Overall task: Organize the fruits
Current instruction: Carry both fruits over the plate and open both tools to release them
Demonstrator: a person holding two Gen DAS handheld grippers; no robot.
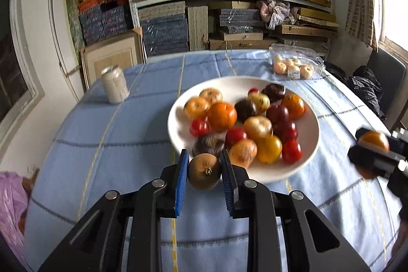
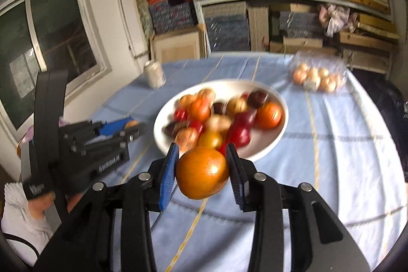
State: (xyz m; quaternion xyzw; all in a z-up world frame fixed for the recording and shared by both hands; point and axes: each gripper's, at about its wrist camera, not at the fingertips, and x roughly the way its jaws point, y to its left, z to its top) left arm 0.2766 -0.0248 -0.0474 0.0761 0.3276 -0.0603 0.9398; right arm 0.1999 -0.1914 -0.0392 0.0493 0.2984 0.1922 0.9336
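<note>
Clearly both fruits are small, round and firm-looking, so they should be light but apt to roll or slip from flat pads; squeezing across the widest part, as now, looks the safest hold. The left gripper (image 1: 204, 171) has its jaws clenched on a dull brown fruit (image 1: 204, 171) with a stem nub facing the camera, held just above the near rim of the plate (image 1: 178, 134). The right gripper (image 2: 202, 171) grips a glossy orange fruit (image 2: 202, 172), larger and smooth-skinned, also held off the worktop (image 1: 107, 144) before the plate. Mixed red, orange, yellow and dark fruits crowd the plate; pale ones sit in a clear pack (image 1: 295, 63) beyond.
</note>
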